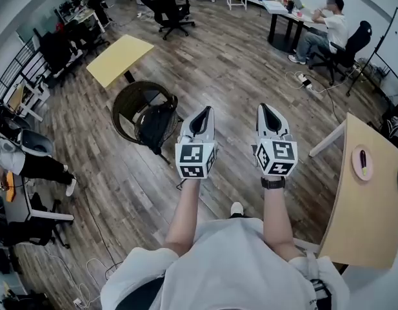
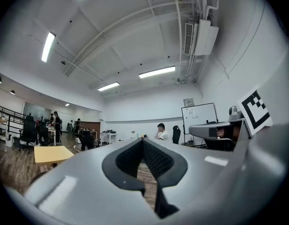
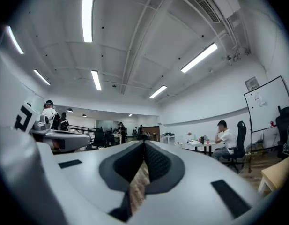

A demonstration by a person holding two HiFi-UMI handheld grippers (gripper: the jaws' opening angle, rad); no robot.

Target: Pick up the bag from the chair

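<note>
Head view: the left gripper (image 1: pixel 202 112) and the right gripper (image 1: pixel 271 109) are held out level side by side, apart from each other, over bare wood floor (image 1: pixel 237 76). In the left gripper view the jaws are clenched tip to tip with nothing between them. The right gripper view shows the same for its own jaws.

The bag (image 1: pixel 155 125), black, sits in the round dark chair (image 1: pixel 123 106), just left of the left jaws and lower down. Its right side reaches the chair's near rim. Beyond the chair, further left of the jaws, a yellow table (image 1: pixel 119 57) stands at a slant, its near edge close to the chair's back.

Straight ahead of both jaws the floor lies open as far as a seated person (image 1: pixel 331 28) at a desk. A power cable (image 1: pixel 308 82) lies ahead and right of the right jaws. Right of those jaws the slanted edge of a pale wooden counter (image 1: pixel 353 225) closes that side.

Each gripper's marker cube (image 1: pixel 196 159) bears black-and-white square patterns. The marks on the whiteboard (image 2: pixel 199 117), seen right of the left jaws, are too small to read.
</note>
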